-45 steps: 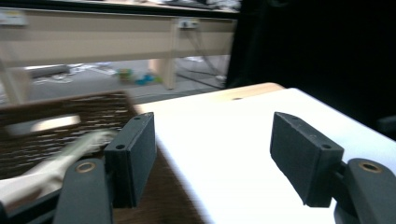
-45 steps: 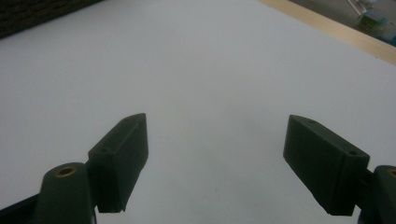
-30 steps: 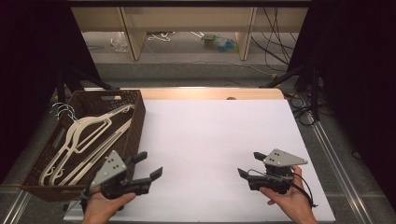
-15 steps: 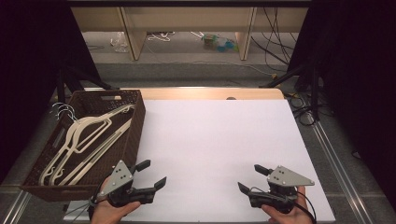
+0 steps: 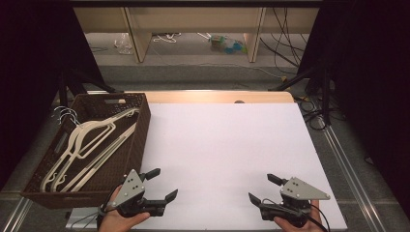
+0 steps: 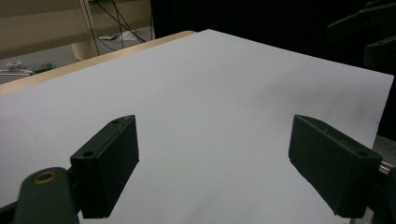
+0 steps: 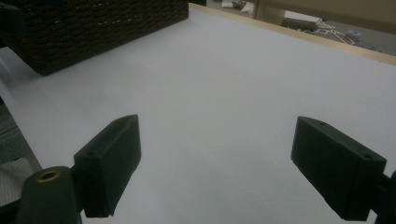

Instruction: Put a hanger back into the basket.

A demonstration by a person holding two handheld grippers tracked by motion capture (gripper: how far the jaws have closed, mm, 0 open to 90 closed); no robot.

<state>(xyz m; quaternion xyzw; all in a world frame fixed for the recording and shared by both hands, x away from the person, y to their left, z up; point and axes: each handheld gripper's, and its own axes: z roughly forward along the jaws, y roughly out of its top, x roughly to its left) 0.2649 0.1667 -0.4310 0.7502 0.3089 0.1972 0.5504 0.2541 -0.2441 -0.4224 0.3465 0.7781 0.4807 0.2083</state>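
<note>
- Hangers [image 5: 89, 145], white and stacked, lie lengthwise in the brown woven basket [image 5: 138, 128]; their hooks point toward the basket's far left corner.
- Basket: it stands at the left edge of the table [image 5: 222, 140], partly overhanging it, and reaches from near the far left corner almost to the near left corner. In the right gripper view its woven wall [image 7: 102, 28] shows at the upper left.
- Left hand-held gripper [image 5: 162, 184]: held low at the near edge of the table, just beside the basket's near right corner and apart from it. Its jaws are spread wide, having just been opening, with nothing between them; in the left gripper view [image 6: 212, 175] only bare white table lies between them.
- Right hand-held gripper [image 5: 265, 189]: held low near the table's near right corner, well apart from the basket. Its jaws are likewise spread wide, having just been opening, and hold nothing; the right gripper view [image 7: 215, 175] shows bare table between them.
- Table: a white sheet covers it, with a strip of wood showing along the far edge.
</note>
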